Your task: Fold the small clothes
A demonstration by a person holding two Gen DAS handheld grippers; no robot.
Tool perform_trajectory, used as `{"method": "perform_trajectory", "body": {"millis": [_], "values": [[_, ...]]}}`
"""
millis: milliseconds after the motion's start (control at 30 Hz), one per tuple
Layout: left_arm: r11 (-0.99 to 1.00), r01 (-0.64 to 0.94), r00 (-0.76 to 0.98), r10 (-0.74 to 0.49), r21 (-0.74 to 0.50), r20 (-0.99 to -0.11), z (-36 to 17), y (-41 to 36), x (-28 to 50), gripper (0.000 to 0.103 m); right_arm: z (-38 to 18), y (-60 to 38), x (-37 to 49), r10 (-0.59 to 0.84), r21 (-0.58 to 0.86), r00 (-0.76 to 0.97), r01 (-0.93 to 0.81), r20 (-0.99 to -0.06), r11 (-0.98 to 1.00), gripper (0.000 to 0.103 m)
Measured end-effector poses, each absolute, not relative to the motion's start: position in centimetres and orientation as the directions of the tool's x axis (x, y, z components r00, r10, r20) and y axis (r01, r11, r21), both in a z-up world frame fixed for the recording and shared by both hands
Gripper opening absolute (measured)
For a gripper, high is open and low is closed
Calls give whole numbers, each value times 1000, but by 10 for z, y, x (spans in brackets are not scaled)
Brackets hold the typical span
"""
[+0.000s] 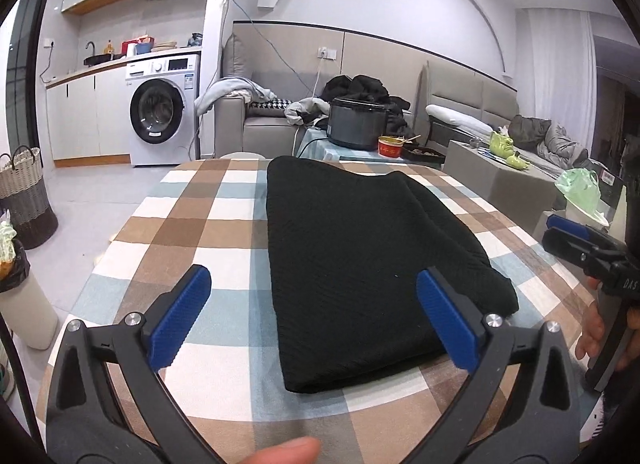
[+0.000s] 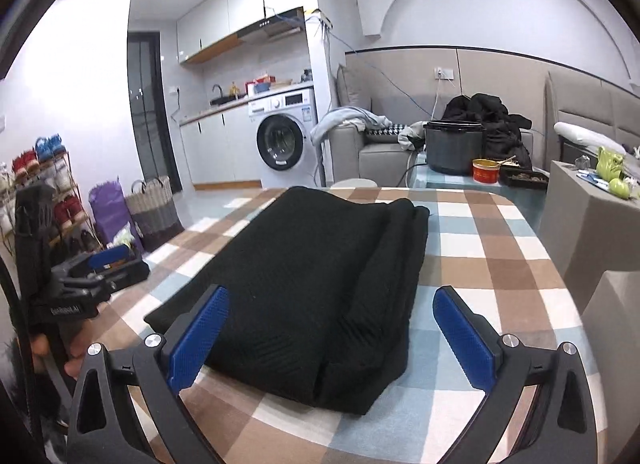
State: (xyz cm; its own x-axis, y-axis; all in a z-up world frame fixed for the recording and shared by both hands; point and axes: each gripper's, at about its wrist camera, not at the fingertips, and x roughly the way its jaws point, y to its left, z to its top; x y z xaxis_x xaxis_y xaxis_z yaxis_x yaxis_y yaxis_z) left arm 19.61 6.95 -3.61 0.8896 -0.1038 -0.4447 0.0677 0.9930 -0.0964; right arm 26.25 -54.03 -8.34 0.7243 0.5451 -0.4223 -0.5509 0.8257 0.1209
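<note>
A black knitted garment (image 1: pixel 360 256) lies folded into a long rectangle on the checked tablecloth (image 1: pixel 192 224). My left gripper (image 1: pixel 314 312) hovers above its near end, open, blue pads wide apart with nothing between them. In the right wrist view the same garment (image 2: pixel 304 284) shows its doubled layers at the near right edge. My right gripper (image 2: pixel 332 328) is open over that near end and grips nothing. Each gripper appears in the other's view: the right gripper (image 1: pixel 576 236) at the right edge, the left gripper (image 2: pixel 108 264) at the left edge, each held by a hand.
Beyond the table's far edge stand a dark cooker pot (image 1: pixel 356 120), a red bowl (image 1: pixel 390 146) and a grey sofa (image 1: pixel 256 112) with clothes. A washing machine (image 1: pixel 160 112) and a woven basket (image 1: pixel 24 196) are to the left. A grey side table (image 2: pixel 580 220) stands at the right.
</note>
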Motion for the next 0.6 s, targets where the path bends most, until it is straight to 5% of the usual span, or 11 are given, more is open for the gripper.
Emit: {"method": "perform_trajectory", "body": {"millis": [600], "values": [[994, 57, 902, -93, -96, -421, -38, 69, 188, 102, -94, -539, 253, 548, 106, 739, -555, -392, 825, 103]]}}
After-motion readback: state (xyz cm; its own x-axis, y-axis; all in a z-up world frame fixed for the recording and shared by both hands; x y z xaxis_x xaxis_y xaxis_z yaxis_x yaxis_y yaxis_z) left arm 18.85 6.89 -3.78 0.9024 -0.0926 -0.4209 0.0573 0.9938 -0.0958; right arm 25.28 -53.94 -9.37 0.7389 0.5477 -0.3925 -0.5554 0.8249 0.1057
